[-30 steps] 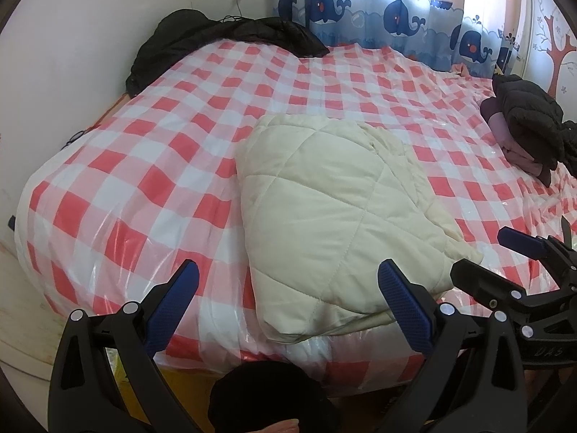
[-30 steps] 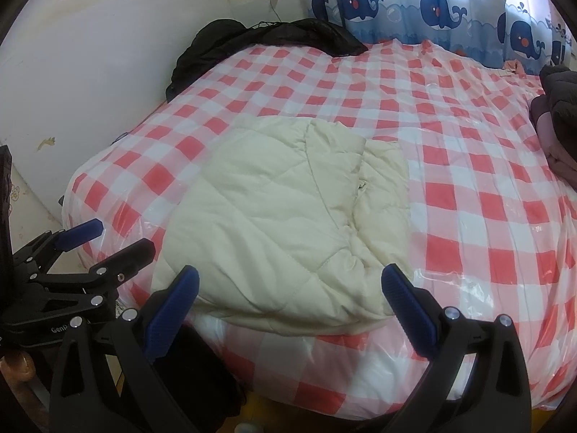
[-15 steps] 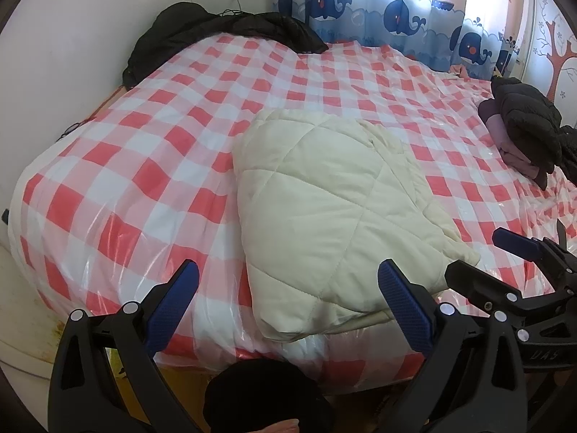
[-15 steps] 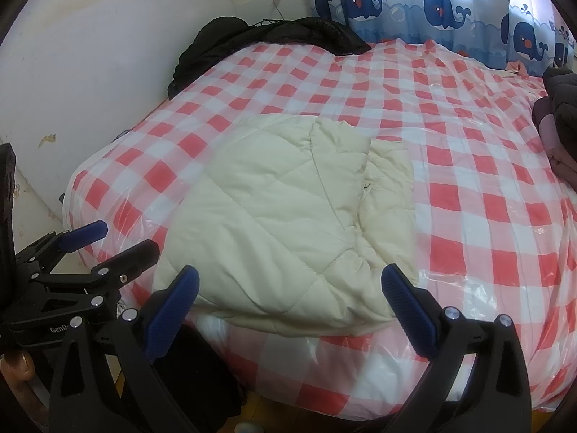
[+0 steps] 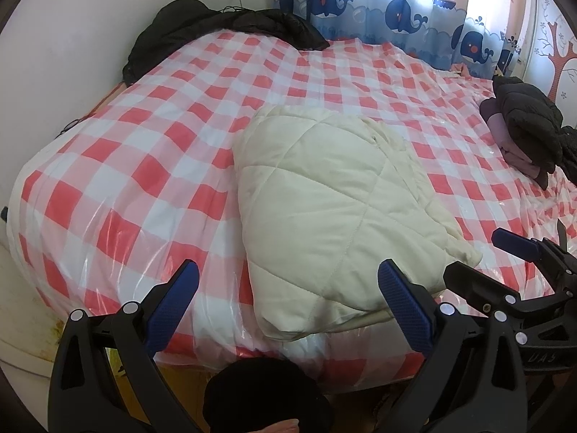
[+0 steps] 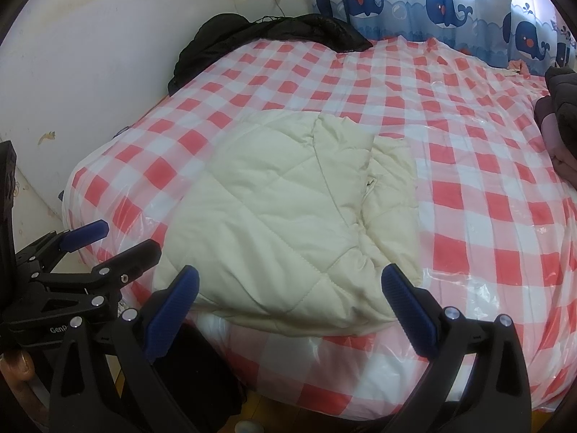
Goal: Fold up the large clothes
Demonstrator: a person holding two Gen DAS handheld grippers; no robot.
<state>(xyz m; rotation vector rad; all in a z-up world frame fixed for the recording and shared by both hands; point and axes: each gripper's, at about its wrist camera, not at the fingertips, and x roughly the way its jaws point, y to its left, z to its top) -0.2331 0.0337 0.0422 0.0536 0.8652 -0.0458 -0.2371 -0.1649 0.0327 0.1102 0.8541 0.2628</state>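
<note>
A cream quilted padded garment [image 5: 335,209] lies folded into a compact bundle near the front edge of the bed; it also shows in the right wrist view [image 6: 288,216]. My left gripper [image 5: 288,299] is open and empty, held off the bed's front edge just short of the bundle. My right gripper [image 6: 288,303] is open and empty, also just in front of the bundle. Each gripper shows in the other's view: the right one [image 5: 512,270] at the right, the left one [image 6: 83,256] at the left.
The bed [image 5: 144,166] has a red-and-white checked cover under clear plastic. A black garment [image 5: 223,25] lies at the far left corner by the wall. A pile of dark and pink clothes [image 5: 523,130] sits at the right edge. Whale-print curtains [image 5: 396,11] hang behind.
Both grippers have drawn back and risen slightly, so the bed and bundle sit a little lower in view. The bundle has not moved. Both grippers stay open.
</note>
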